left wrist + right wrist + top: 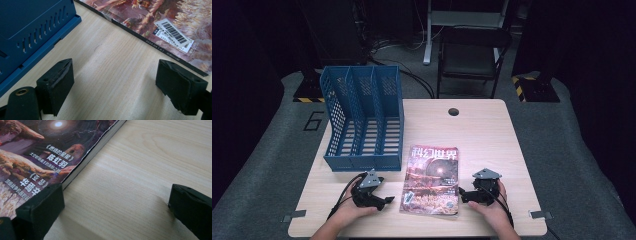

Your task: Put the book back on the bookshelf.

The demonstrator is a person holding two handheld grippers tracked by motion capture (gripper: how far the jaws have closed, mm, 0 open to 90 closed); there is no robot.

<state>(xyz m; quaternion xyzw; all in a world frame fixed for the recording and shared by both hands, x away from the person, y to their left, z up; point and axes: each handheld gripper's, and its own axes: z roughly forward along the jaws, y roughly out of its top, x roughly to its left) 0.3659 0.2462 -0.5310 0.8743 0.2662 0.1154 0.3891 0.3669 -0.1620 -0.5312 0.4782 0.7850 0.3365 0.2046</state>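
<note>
Overhead: magazine [431,181] between grippers | left gripper [115,86] wide: barcode [173,32] | right gripper [115,206] wide, empty

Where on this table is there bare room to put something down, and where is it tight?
Bare wood lies right of the magazine to the table edge, and across the far right around the cable hole. It is tight at the near edge, where the left gripper and right gripper flank the magazine, and between it and the blue file rack.
</note>
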